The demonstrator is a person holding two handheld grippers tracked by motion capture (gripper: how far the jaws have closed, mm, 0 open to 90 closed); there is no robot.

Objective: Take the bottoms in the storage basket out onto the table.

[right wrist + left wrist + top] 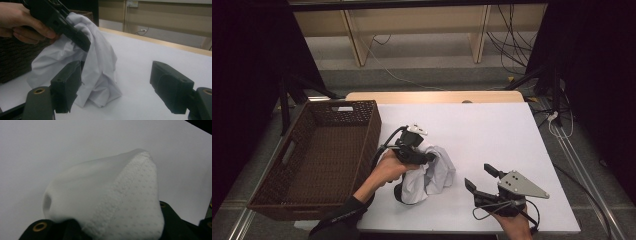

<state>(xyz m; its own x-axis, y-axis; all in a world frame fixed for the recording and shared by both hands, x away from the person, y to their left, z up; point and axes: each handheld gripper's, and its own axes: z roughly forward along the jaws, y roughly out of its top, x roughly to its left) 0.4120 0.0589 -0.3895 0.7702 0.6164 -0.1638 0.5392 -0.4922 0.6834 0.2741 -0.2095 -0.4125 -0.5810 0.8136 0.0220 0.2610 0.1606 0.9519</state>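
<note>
Brown wicker is forming the basket [319, 150], which is standing at the left side of the white table [492, 130], with its opening upward and one long wall near the person's left hand [387, 169]. Just right of the basket, this hand is gripping the left gripper [424, 157], and its jaws are pinching a fold of the white cloth [432, 175]. In the left gripper view the textured fabric [117, 202] is sitting pressed between the two black jaws, so they are narrow and closed on it. The upper part of the cloth is hanging from the jaws, while its lower part is bunching on the table, as the right gripper view is showing [100, 75]. The cloth is lying near the middle of the table, between the basket and the other gripper. Further to the right, the right gripper [479, 177] is resting low over the table near its front edge, apart from the cloth. Its jaws are standing wide, with nothing between them, and they are pointing toward the cloth.
</note>
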